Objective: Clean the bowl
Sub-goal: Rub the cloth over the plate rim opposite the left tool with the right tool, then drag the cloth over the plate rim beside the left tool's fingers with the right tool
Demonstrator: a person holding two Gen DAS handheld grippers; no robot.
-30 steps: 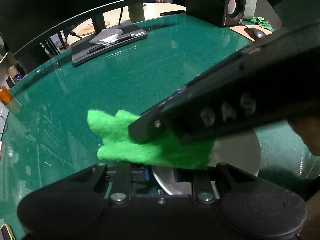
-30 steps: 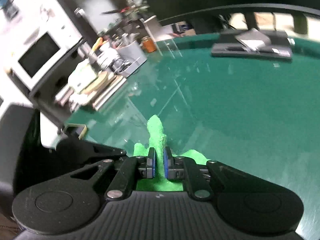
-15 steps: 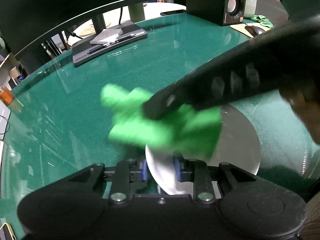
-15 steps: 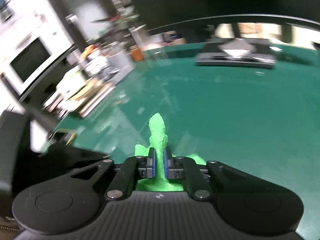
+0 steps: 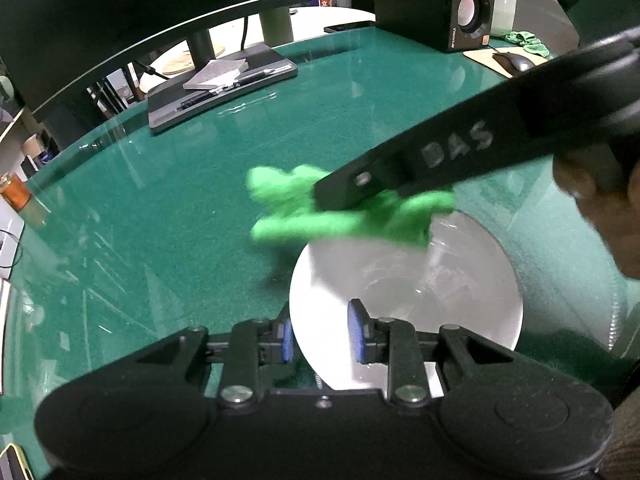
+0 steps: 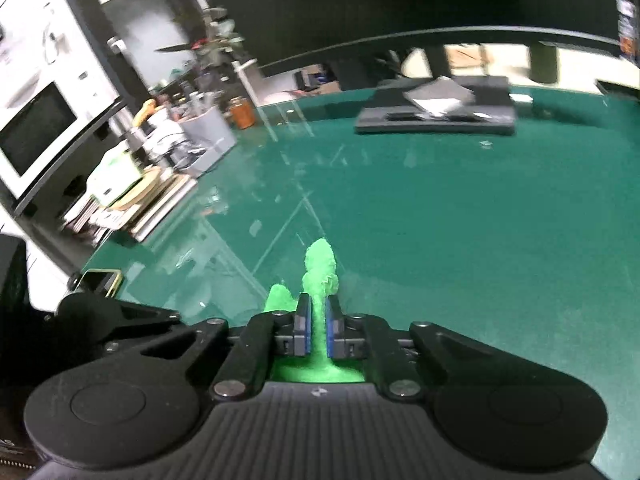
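— Since a second ago, my fuzzy green cloth (image 5: 344, 216) has swept from nine o'clock to twelve o'clock of the round metal bowl (image 5: 404, 292).
— Grippers?
— My right gripper (image 6: 318, 322) clenches the cloth; my left gripper (image 5: 320, 336) pinches the bowl's rim.

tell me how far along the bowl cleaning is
Done: both grips are set. The left gripper straddles the bowl rim, and the right gripper pinches the green cloth. In hand: wiping the far rim. Left: setting both down; I can't judge cleanliness.
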